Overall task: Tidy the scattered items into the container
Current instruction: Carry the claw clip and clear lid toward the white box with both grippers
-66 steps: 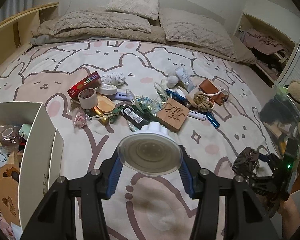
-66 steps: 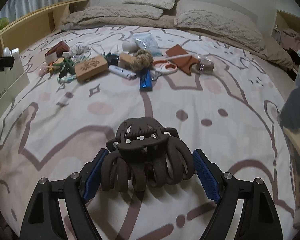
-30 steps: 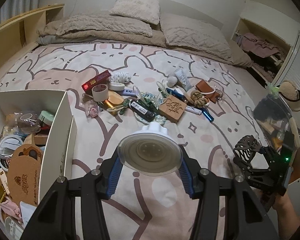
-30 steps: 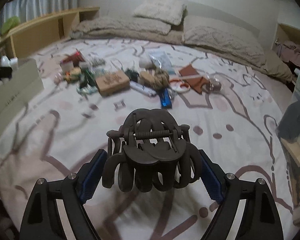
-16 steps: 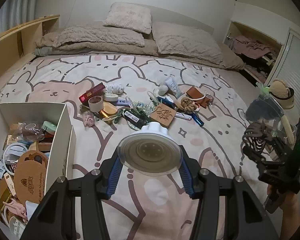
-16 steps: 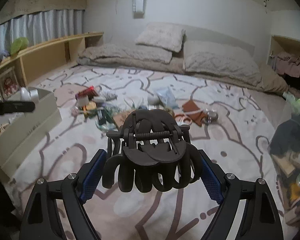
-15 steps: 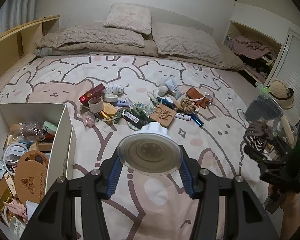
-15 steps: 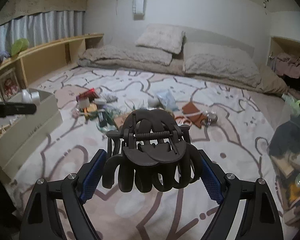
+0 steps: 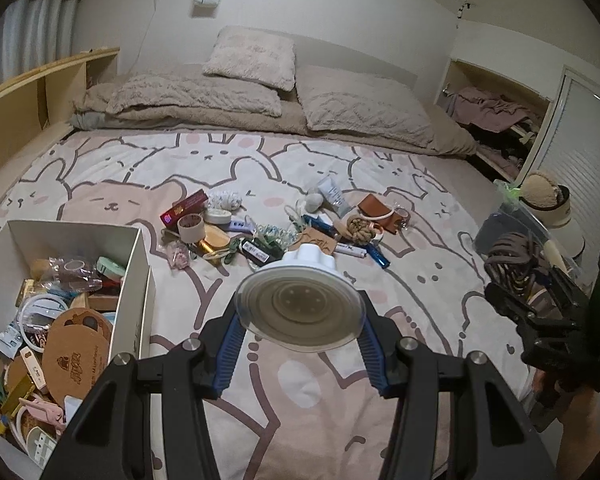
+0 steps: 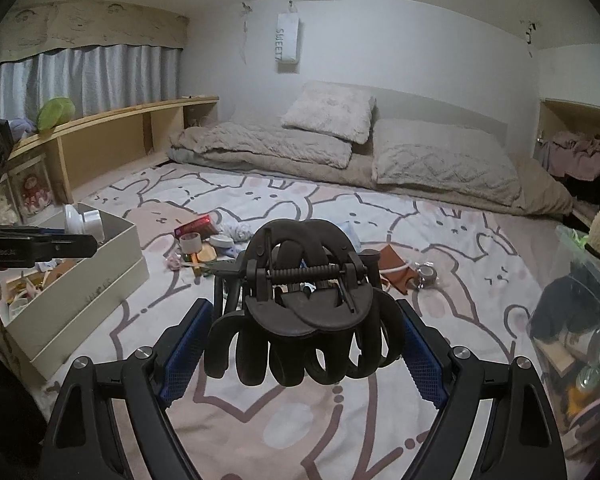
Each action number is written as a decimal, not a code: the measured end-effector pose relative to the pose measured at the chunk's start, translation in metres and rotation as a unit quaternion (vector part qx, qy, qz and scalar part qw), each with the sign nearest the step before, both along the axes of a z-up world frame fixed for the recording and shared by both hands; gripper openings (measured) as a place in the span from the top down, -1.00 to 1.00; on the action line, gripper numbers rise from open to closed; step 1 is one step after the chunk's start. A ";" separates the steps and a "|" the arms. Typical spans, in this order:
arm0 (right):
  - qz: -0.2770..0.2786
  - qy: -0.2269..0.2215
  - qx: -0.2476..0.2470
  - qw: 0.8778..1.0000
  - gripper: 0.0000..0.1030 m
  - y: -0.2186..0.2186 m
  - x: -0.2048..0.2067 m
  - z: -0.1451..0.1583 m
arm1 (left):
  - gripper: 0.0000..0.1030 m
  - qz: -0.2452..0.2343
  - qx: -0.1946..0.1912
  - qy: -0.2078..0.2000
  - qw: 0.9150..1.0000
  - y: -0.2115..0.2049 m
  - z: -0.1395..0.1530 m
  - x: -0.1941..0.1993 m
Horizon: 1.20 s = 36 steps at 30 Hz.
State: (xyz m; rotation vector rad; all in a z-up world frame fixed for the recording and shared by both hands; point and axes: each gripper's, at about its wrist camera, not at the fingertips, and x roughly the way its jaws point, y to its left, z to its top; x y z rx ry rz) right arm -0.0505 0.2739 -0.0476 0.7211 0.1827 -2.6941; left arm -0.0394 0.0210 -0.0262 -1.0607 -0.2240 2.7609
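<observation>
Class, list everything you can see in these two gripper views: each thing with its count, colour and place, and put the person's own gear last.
suction cup: one, clear with white knob, between the left gripper's fingers
hair claw clip: one, dark brown, between the right gripper's fingers
storage box: one, cream, on the bed's left edge, already holding many small items
scattered pile: many small items, mixed colours, mid-bed
tape roll: one, beige, left side of the pile
wooden coaster: one, brown, pile centre
pillows: three, beige, at the bed head
left gripper: one, black with blue pads, shut on the suction cup
right gripper: one, black with blue pads, shut on the clip
</observation>
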 end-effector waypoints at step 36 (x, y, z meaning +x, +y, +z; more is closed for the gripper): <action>0.125 0.003 -0.048 0.991 -0.73 -0.102 -0.003 0.022 | -0.01 0.136 -0.010 0.058 0.989 -0.107 0.014 0.056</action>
